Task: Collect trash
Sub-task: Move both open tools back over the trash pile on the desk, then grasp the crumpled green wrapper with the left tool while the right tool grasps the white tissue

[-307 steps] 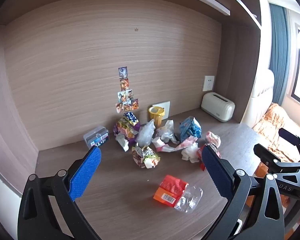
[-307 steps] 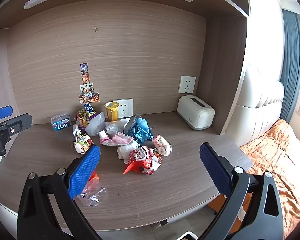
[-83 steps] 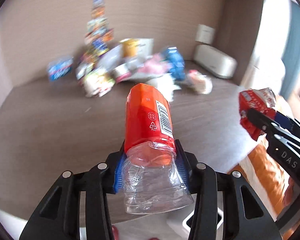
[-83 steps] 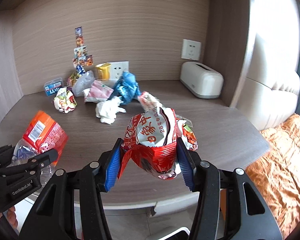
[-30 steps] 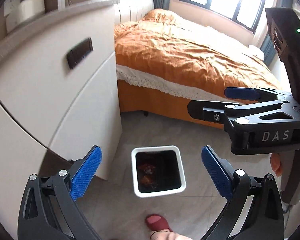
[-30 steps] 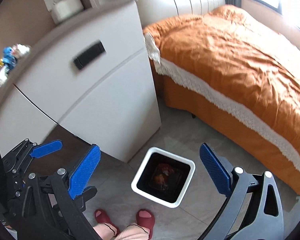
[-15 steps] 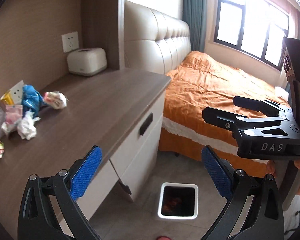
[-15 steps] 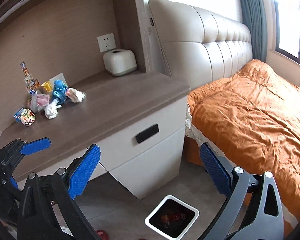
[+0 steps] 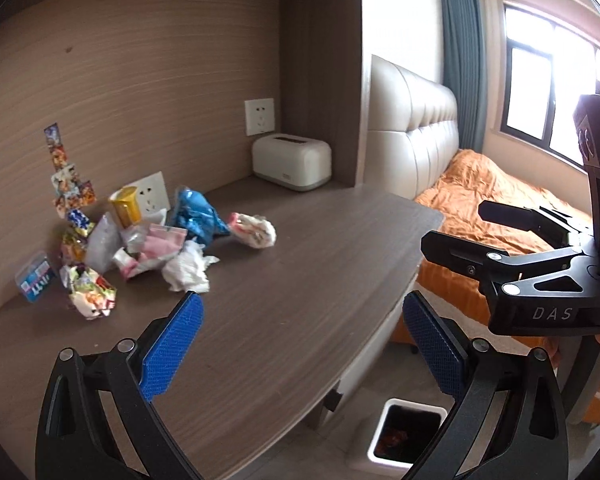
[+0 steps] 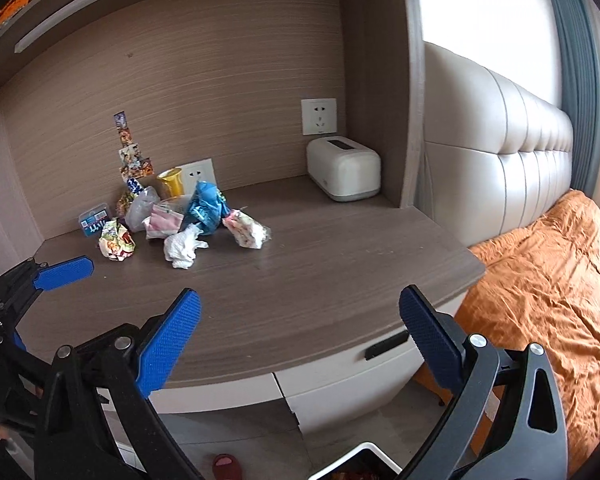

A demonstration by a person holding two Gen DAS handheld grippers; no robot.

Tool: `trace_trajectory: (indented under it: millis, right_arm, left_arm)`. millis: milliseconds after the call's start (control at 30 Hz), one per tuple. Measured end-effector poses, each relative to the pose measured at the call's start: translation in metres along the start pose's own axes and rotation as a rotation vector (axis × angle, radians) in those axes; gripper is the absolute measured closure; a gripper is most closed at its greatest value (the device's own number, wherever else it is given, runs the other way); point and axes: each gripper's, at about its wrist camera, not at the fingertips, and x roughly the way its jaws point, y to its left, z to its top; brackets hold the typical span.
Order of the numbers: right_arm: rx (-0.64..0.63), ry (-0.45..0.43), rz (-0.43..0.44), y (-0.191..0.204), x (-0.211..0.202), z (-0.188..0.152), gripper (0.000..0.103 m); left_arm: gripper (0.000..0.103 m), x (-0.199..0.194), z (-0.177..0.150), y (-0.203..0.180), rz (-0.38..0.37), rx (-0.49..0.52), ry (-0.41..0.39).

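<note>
A pile of crumpled trash lies at the back left of the wooden desk [image 9: 300,280]: a white tissue wad [image 9: 188,270], a blue bag [image 9: 198,214], a pale floral wrapper [image 9: 256,232], a pink packet [image 9: 160,242] and a colourful ball [image 9: 92,296]. The same tissue wad [image 10: 182,248] and blue bag [image 10: 206,206] show in the right wrist view. My left gripper [image 9: 302,334] is open and empty over the desk's front. My right gripper [image 10: 298,328] is also open and empty. The white bin [image 9: 408,434] stands on the floor below, with red trash inside.
A cream toaster [image 9: 292,162] sits at the desk's back right, with a yellow cup [image 9: 124,206] and a small clear box [image 9: 34,280] by the wall. An orange bed [image 10: 548,280] and padded headboard [image 10: 500,152] lie to the right. A red slipper [image 10: 226,466] is on the floor.
Both grippers let go of the bottle and the red wrapper over the bin and stand open. Both have since swung up from the floor bin, back toward the desk and the trash pile.
</note>
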Motion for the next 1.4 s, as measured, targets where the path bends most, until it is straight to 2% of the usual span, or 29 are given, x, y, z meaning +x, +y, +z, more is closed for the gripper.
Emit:
trace_trajectory:
  millis: [267, 400, 500, 600, 733, 867, 1033, 1067, 1100, 1133, 1167, 1267, 1400]
  right_arm:
    - [-0.084, 0.025, 0.119, 0.066, 0.051, 0.034, 0.004]
    - [-0.085, 0.06, 0.199, 0.098, 0.087, 0.047, 0.004]
    - [-0.088, 0.089, 0.218, 0.119, 0.119, 0.051, 0.004]
    - [-0.07, 0.12, 0.23, 0.133, 0.149, 0.052, 0.004]
    - [-0.073, 0.139, 0.191, 0.143, 0.181, 0.053, 0.004]
    - [-0.084, 0.179, 0.169, 0.142, 0.204, 0.048, 0.004]
    - [-0.123, 0.229, 0.126, 0.141, 0.232, 0.041, 0.005]
    - [-0.115, 0.251, 0.137, 0.141, 0.238, 0.041, 0.012]
    - [-0.098, 0.262, 0.153, 0.139, 0.242, 0.042, 0.018]
    - [-0.087, 0.266, 0.158, 0.138, 0.244, 0.043, 0.028]
    - [-0.087, 0.274, 0.162, 0.138, 0.246, 0.043, 0.039]
    - [-0.117, 0.316, 0.192, 0.143, 0.252, 0.04, 0.058]
    - [-0.16, 0.31, 0.192, 0.151, 0.239, 0.035, 0.064]
  left_arm:
    - [0.005, 0.012, 0.006, 0.084, 0.139, -0.065, -0.001]
    - [0.005, 0.026, 0.008, 0.133, 0.201, -0.089, 0.018]
    - [0.005, 0.044, 0.006, 0.169, 0.237, -0.096, 0.049]
    - [0.005, 0.061, 0.002, 0.198, 0.235, -0.108, 0.082]
    - [0.005, 0.083, -0.003, 0.221, 0.241, -0.104, 0.125]
    - [0.005, 0.102, -0.005, 0.24, 0.178, -0.148, 0.166]
    - [0.008, 0.124, -0.011, 0.243, 0.131, -0.143, 0.211]
    - [0.011, 0.128, -0.012, 0.243, 0.125, -0.144, 0.221]
    - [0.021, 0.135, -0.014, 0.243, 0.109, -0.145, 0.249]
    - [0.032, 0.14, -0.015, 0.243, 0.099, -0.149, 0.271]
    - [0.033, 0.143, -0.015, 0.243, 0.088, -0.158, 0.283]
    - [0.036, 0.144, -0.014, 0.245, 0.082, -0.176, 0.276]
    - [0.037, 0.137, -0.014, 0.243, 0.076, -0.195, 0.275]
